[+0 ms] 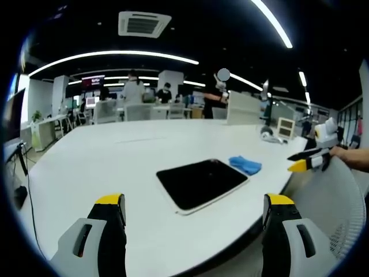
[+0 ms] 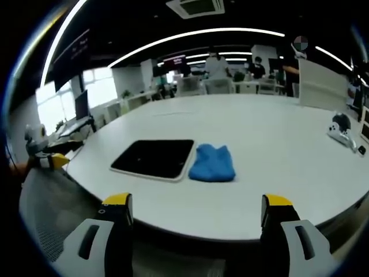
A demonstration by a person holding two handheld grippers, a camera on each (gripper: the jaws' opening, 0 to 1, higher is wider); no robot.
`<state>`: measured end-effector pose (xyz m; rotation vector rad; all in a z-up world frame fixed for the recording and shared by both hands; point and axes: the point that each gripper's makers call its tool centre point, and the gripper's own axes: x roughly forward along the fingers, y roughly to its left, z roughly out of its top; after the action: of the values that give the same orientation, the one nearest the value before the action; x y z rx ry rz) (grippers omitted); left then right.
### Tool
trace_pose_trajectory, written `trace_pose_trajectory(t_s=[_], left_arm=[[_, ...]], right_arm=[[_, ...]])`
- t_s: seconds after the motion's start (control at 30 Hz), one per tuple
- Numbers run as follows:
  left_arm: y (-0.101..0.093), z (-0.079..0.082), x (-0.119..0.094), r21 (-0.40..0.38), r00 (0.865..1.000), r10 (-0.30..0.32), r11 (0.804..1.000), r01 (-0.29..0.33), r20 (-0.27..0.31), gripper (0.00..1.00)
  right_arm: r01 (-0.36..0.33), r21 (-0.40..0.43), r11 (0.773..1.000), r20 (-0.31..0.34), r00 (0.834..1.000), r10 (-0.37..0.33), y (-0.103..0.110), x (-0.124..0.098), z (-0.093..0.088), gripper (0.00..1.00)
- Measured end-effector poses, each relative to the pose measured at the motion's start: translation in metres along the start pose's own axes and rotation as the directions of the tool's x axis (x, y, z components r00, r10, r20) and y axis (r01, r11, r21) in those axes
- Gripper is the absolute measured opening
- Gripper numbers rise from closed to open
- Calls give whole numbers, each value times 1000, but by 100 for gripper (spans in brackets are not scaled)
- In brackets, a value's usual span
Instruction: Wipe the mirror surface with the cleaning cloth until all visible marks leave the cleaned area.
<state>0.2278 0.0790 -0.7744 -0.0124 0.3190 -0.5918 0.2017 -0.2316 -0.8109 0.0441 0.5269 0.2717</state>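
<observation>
A dark mirror (image 1: 202, 182) in a thin white frame lies flat on the white table (image 1: 115, 150), near its front edge. A crumpled blue cloth (image 1: 245, 164) rests just beside the mirror's far right corner. My left gripper (image 1: 194, 201) hovers open short of the table edge, holding nothing. In the right gripper view, the mirror (image 2: 154, 157) and the cloth (image 2: 212, 163) lie side by side, almost touching. My right gripper (image 2: 193, 202) is open and empty, off the table edge. Each gripper shows at the other view's side: right (image 1: 305, 161), left (image 2: 52, 158).
A white mesh chair back (image 1: 328, 196) (image 2: 52, 213) stands between the two grippers at the table edge. A small white device (image 2: 340, 130) and an upright white board (image 2: 322, 85) sit at the table's far side. People stand at desks in the background.
</observation>
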Motion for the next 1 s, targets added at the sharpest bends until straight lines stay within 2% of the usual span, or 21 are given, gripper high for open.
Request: trace_pose_trajectory(t_s=[1.0], left_arm=[[-1, -4, 0, -12, 1000, -8, 1000, 7, -23, 99]], right_arm=[[4, 6, 1000, -2, 1000, -4, 0, -1, -1, 86]])
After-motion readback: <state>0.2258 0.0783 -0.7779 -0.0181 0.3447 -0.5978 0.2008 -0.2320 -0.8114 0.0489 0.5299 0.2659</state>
